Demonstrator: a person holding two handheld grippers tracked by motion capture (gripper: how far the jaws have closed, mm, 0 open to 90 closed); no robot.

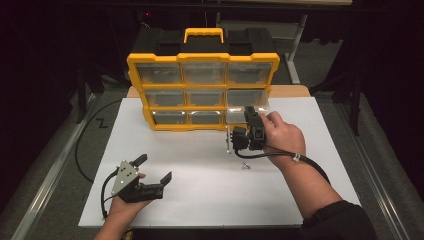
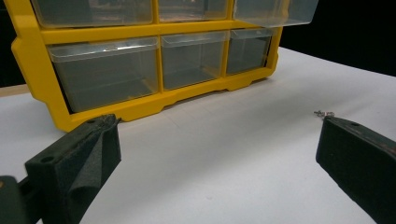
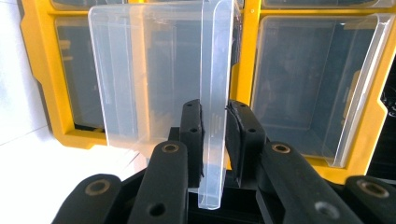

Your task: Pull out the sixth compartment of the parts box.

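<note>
Right hand-held gripper (image 3: 215, 135) clamped on clear drawer's (image 3: 154, 79) front lip, drawn from yellow organizer (image 1: 202, 90). Left hand-held gripper (image 1: 152, 169) apart, resting on white counter (image 1: 200, 185). Possibly small screws (image 1: 245, 166) nearby.

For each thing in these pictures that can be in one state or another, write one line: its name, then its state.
Clear drawer: pulled partly out of its slot, front wall clamped.
Right gripper: shut on the clear drawer.
Left gripper: open, holding nothing, fingers apart above the table.
Yellow organizer: upright on the table, its other drawers pushed in.
Small metal piece: lying loose on the table.
</note>
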